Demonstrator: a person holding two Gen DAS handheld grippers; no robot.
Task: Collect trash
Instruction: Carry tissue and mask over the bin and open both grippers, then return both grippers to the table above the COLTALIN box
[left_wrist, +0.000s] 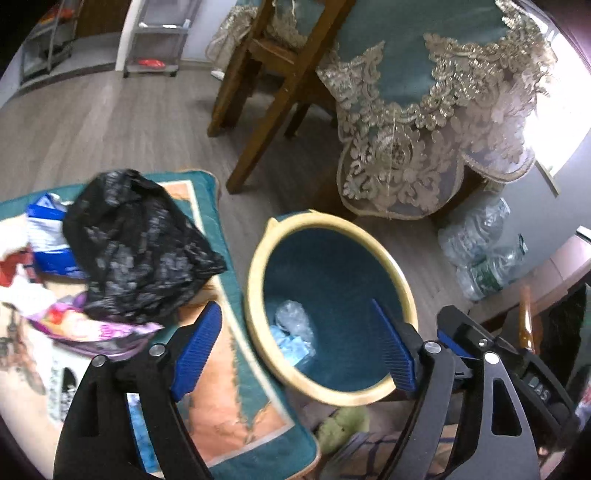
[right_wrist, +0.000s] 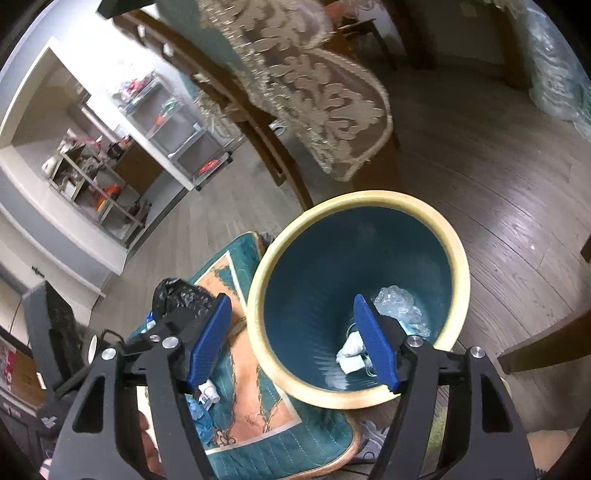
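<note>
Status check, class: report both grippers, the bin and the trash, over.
Left gripper open, empty. Right gripper open, empty, over bin. Some trash in bin; black bag on mat. Nothing in the way.

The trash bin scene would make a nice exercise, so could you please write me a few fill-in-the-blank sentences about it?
1. The trash bin has a teal inside and a ____ rim.
2. The crumpled bag lying on the mat is ____ in colour.
3. Both the left tool and the right tool have their jaws ____.
4. The fingers of each tool carry ____ ribbed pads.

Missing words: cream; black; open; blue
</note>
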